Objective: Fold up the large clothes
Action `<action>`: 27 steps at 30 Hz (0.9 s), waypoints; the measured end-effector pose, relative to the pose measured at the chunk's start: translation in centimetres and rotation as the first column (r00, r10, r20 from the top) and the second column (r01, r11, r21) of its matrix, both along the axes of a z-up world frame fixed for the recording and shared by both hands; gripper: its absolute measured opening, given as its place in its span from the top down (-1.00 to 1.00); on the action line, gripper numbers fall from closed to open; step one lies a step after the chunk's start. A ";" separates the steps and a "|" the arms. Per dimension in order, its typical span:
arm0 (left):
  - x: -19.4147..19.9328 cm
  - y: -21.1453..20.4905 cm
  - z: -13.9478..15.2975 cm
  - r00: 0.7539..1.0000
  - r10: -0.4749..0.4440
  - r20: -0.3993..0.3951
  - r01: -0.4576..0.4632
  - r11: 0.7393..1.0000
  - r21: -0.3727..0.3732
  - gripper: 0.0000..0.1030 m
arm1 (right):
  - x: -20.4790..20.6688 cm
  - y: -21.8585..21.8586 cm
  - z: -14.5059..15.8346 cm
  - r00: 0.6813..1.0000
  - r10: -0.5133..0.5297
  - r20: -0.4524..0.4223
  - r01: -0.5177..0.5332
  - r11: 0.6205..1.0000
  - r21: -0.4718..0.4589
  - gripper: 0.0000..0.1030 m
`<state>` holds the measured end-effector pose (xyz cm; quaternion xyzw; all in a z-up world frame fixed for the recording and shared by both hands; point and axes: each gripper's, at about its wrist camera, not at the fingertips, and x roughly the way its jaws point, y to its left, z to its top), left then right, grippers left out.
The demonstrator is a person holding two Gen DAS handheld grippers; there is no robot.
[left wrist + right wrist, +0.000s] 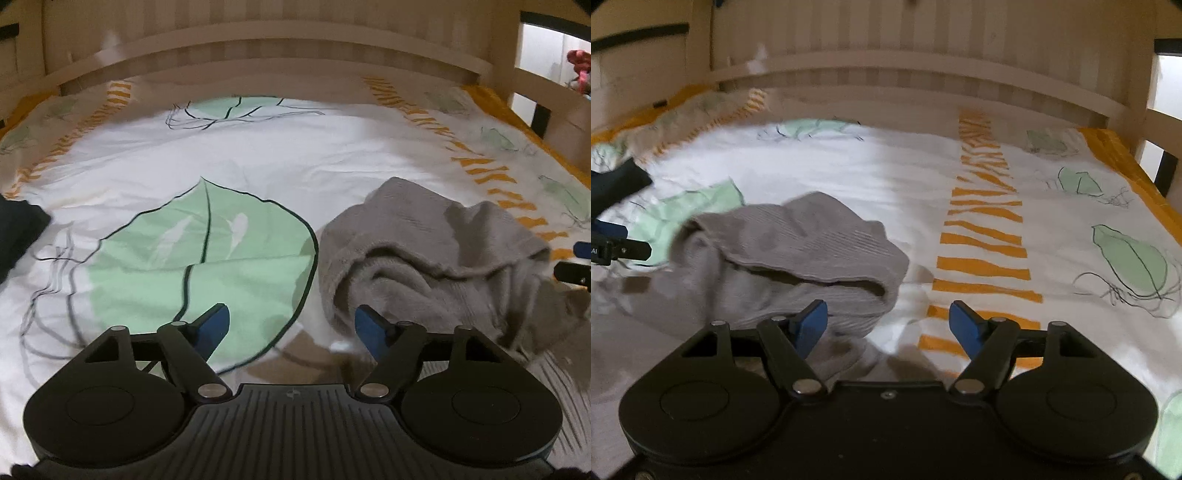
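— What's ahead of my grippers?

— I see a bed, its white cover [280, 155] printed with green leaves and orange stripes. Beyond it runs a pale wooden headboard [295, 55] with vertical slats.

— And off to the right?

— A wooden side rail [1134, 110], with bright light showing through its gaps. The room itself looks dim.
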<state>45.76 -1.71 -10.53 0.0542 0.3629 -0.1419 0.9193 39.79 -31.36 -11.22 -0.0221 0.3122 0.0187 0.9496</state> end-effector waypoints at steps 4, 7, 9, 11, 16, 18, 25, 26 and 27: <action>1.5 -0.7 -0.9 1.000 0.006 -0.017 -0.006 1.000 -0.017 -0.44 | 1.7 -0.5 -1.1 1.000 -0.003 -0.010 0.004 1.000 0.023 -0.42; 2.4 -1.2 -1.4 1.000 -0.010 -0.023 0.010 1.000 -0.010 -0.43 | 2.8 -0.5 -1.6 1.000 -0.001 -0.025 0.002 1.000 0.020 -0.29; 2.7 -1.5 -1.7 0.999 -0.028 -0.021 0.028 1.000 -0.005 -0.26 | 3.3 -0.4 -1.7 1.000 -0.003 -0.028 0.003 1.000 0.026 -0.27; 3.2 -1.8 -1.6 0.998 -0.051 -0.024 0.051 0.999 -0.011 0.57 | 3.8 -0.2 -1.6 1.000 -0.004 -0.027 0.005 1.000 0.030 -0.21; 1.3 -2.5 1.9 0.984 -0.086 0.157 0.091 0.995 -0.029 0.83 | 4.3 0.0 0.1 1.000 0.025 0.002 -0.025 0.998 0.049 0.78; -0.2 -2.4 2.9 0.967 -0.118 0.225 0.121 0.993 0.000 0.83 | 3.5 -0.9 1.6 0.997 0.013 0.073 -0.019 0.996 0.082 0.78; -0.2 -1.4 -2.5 0.980 -0.189 0.064 0.174 0.966 0.193 0.64 | 2.6 -3.8 -2.0 0.999 0.012 -0.045 -0.007 0.995 0.102 0.79; -0.2 -1.2 -3.0 0.980 -0.186 0.073 0.168 0.965 0.202 0.52 | 2.7 -3.8 -3.2 0.997 0.019 -0.079 -0.011 0.995 0.098 0.78; -0.4 -1.1 -3.1 0.979 -0.177 0.096 0.156 0.968 0.197 0.50 | 2.6 -3.7 -3.8 0.996 0.023 -0.088 -0.015 0.995 0.096 0.78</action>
